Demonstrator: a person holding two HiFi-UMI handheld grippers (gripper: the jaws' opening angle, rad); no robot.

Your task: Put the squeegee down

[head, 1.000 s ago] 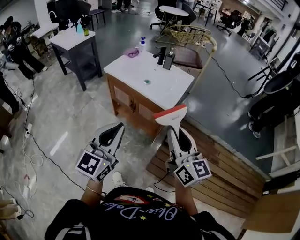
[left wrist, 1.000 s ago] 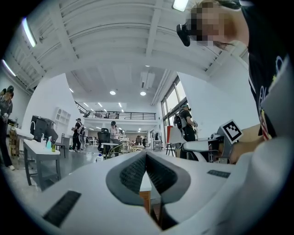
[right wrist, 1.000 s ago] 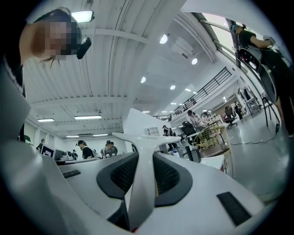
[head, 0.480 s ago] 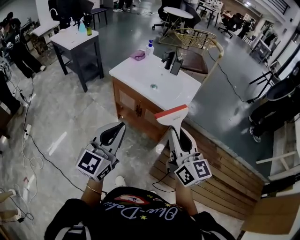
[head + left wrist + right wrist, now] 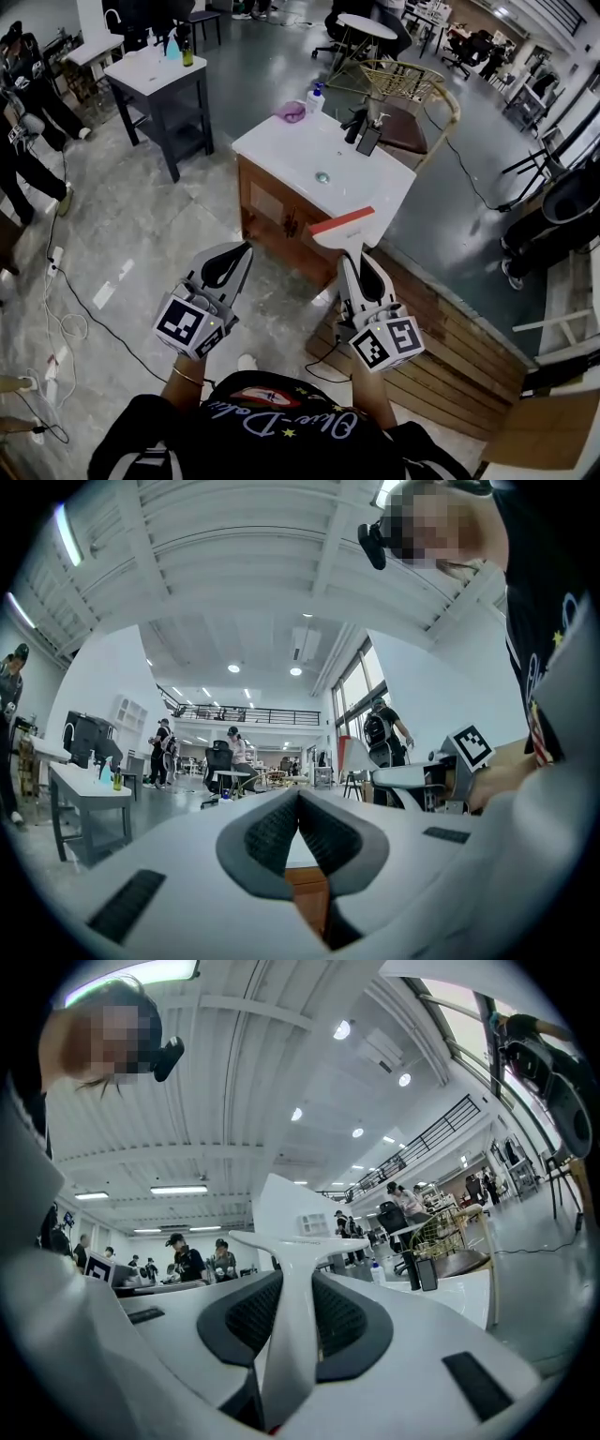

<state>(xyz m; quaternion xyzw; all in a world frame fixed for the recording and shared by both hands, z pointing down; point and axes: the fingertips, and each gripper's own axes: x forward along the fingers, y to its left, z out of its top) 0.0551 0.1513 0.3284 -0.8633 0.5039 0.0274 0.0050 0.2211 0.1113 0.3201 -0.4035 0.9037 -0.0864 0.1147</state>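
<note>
Head view: right gripper (image 5: pixel 352 264) clamps squeegee (image 5: pixel 343 234) — handle forward, blade crosswise — left gripper's (image 5: pixel 240 251) fingers (image 5: pixel 267 836) together, empty.

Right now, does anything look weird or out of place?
Yes: a bathroom sink cabinet stands alone in the middle of an open workroom floor, against no wall. Loose cables also trail over the floor at left.

Your squeegee's (image 5: pixel 343 229) handle end is buried between the fingers of your right gripper (image 5: pixel 354 262); the small items (image 5: pixel 361 131) on the table (image 5: pixel 291 155) are too tiny to identify.
</note>
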